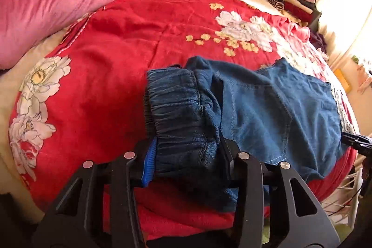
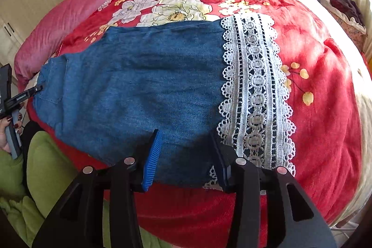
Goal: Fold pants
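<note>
Left wrist: blue denim pants point(image 1: 267, 108) w/ lace hem, left claw point(image 1: 186, 155) gripping waistband, right claw point(image 2: 186, 155) wide, empty.

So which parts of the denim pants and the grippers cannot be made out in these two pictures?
- Left wrist view: the left gripper fingertips, buried under the bunched elastic waistband.
- Right wrist view: whether the right gripper touches the denim pants below it.
- Both views: the second leg, hidden beneath; only one lace hem shows.
</note>
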The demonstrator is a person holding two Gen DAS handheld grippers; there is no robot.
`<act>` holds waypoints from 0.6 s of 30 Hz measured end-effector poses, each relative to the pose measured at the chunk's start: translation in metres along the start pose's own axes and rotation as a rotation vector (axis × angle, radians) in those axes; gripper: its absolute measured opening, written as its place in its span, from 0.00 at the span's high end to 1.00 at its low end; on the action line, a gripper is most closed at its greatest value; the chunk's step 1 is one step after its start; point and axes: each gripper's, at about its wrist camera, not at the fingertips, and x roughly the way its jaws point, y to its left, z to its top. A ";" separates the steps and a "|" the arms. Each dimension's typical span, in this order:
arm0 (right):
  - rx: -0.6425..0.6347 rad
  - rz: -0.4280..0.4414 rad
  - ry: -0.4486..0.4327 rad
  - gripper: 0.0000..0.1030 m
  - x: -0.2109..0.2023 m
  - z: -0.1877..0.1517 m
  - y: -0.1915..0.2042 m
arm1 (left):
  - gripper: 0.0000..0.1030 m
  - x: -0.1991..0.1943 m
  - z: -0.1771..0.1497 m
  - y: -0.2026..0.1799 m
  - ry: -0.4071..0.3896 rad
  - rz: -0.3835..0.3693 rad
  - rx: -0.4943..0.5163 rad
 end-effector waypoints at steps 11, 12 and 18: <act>-0.008 -0.005 0.015 0.60 0.004 -0.009 0.002 | 0.58 -0.004 0.000 0.028 -0.007 0.038 -0.049; -0.008 -0.001 0.016 0.60 0.004 -0.009 0.001 | 0.53 -0.008 0.001 0.029 -0.021 0.040 -0.052; 0.005 0.030 -0.052 0.58 -0.015 -0.007 -0.002 | 0.39 -0.052 0.009 0.005 -0.141 0.088 0.031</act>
